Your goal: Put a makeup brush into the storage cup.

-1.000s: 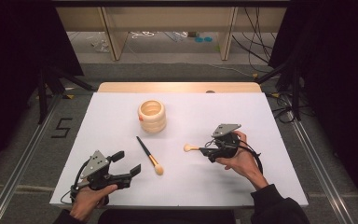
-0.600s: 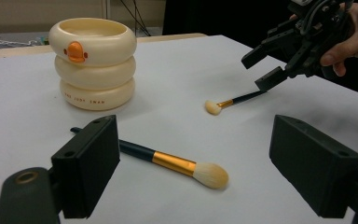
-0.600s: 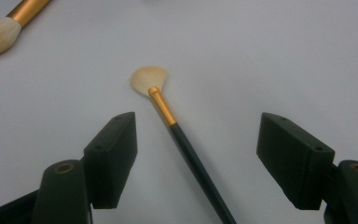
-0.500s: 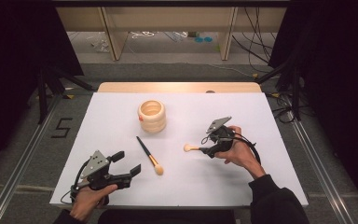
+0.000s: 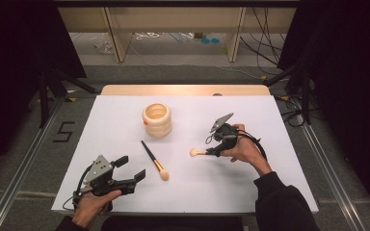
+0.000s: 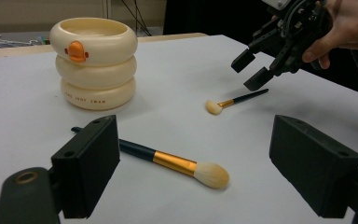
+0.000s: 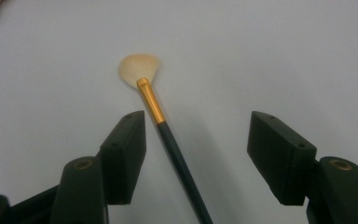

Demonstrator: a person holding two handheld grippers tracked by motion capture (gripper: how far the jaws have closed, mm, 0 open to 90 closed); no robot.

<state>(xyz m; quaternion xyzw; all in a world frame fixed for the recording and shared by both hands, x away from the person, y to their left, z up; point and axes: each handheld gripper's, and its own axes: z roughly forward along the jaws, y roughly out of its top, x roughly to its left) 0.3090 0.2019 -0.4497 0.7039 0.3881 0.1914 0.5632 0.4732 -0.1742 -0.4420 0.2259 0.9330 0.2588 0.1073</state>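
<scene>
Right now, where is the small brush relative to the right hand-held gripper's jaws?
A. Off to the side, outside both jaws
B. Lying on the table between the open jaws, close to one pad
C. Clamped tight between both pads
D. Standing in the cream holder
B: in the right gripper view the small brush lies flat on the white table, its handle running between the right hand-held gripper's jaws, close to one pad with a clear gap to the other.

Two makeup brushes [image 5: 154, 160] [image 5: 201, 153]; one ringed cream holder [image 5: 157, 119]; two hand-held grippers [image 5: 130, 170] [image 5: 211, 147].
</scene>
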